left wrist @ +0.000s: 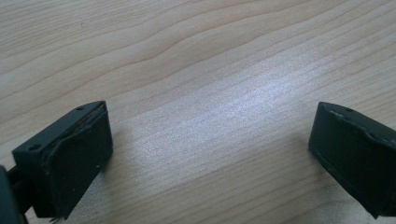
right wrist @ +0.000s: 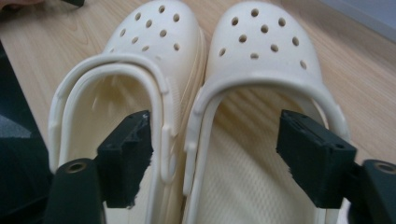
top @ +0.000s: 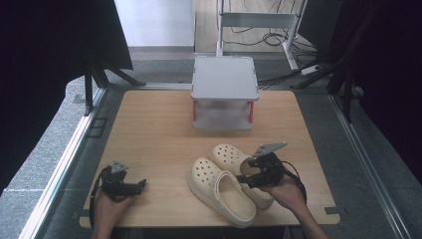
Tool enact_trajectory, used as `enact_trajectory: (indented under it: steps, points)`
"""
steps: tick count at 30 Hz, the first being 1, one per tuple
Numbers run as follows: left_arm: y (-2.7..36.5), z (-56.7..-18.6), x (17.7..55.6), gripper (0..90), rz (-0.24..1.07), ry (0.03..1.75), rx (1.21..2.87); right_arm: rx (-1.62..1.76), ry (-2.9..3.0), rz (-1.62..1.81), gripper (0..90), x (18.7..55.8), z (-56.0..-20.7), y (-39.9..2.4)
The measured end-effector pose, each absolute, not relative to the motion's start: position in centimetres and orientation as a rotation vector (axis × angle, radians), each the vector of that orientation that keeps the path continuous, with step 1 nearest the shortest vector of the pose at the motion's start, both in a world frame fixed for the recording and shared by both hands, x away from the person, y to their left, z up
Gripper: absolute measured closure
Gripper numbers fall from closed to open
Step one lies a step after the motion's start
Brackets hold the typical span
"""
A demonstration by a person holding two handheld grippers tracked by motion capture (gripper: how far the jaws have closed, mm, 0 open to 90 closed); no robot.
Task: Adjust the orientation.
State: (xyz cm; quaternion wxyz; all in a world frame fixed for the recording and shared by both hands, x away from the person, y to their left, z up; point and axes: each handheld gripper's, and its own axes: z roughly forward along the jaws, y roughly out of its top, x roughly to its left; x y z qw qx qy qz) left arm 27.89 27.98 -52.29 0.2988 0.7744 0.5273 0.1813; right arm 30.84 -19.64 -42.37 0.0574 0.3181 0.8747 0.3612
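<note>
Right gripper (right wrist: 212, 158) jaws sat spread over the two cream perforated foam clogs (right wrist: 205, 93), clamping nothing, I guess lining up a grab; left gripper (left wrist: 205, 154) idled wide apart.

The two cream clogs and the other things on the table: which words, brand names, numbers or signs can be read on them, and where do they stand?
None can be read. The two cream clogs show only holes and plain straps, and the grey shelf and the wooden table bear no lettering.

Right gripper (top: 245, 178) over two clogs (top: 221, 190) on table (top: 154, 134).
</note>
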Motion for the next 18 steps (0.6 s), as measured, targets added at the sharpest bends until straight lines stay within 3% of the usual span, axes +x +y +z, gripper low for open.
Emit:
enact_trajectory:
  steps: [11, 18]
  points:
    - [28.0, -52.3, 27.9, 0.0, 0.482, 1.401, 2.054, 0.92, 2.727, 1.051, 16.7, 30.6, -44.5, -17.0]
    - [28.0, -52.3, 27.9, 0.0, 0.482, 1.402, 2.054, 0.886, 2.713, 0.938, 26.0, 31.2, -45.8, -15.0]
